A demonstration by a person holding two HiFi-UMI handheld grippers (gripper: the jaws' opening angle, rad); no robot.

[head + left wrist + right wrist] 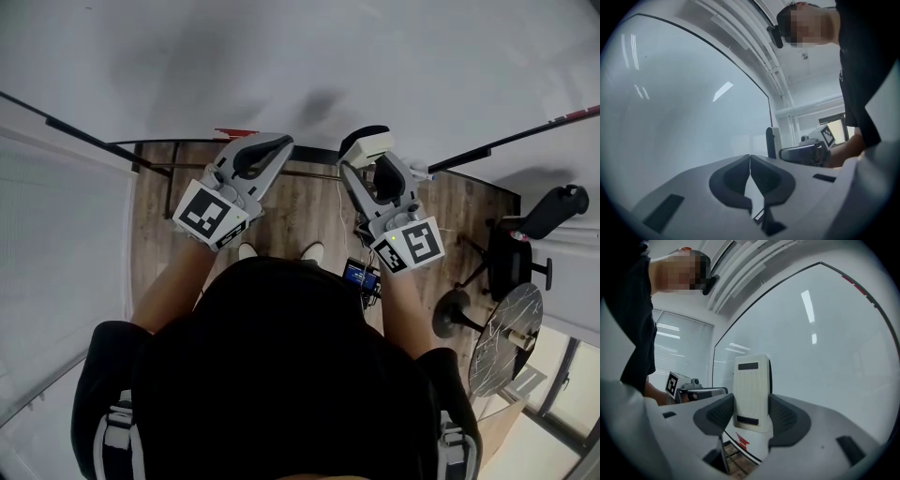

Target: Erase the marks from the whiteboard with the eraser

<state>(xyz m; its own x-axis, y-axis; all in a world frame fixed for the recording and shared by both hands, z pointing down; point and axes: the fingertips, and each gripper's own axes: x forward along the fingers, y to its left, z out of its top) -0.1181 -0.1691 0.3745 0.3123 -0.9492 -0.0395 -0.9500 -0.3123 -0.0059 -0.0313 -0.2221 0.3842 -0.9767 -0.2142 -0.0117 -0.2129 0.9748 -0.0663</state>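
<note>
**Fig.** Eraser (751, 392): white back to the cam., dark felt side turned to the whiteboard (825, 357). Its long axis runs 6-to-12 o'clock in the right gripper view. The right gripper (751, 412) clamps it across the short width, low on the body, jaws spread only as wide as the eraser.

In head view the eraser (367, 143) sticks out at 12 o'clock from the right gripper (373, 169), just above the lower edge of the whiteboard (281, 66). Whether felt touches board can't be told; it looks v. close.

Left gripper (750, 161): jaws pressed tip to tip, nothing between. It lies at 9 o'clock of the right one, also facing the board (670, 108), so the right is the working side.

Marks: none clear. Grey patches approx. 11 o'clock of the eraser in head view may be shadow or residue.

Judgement: the wipe calls for pressing the felt flat, then sweeping toward 12 o'clock.
</note>
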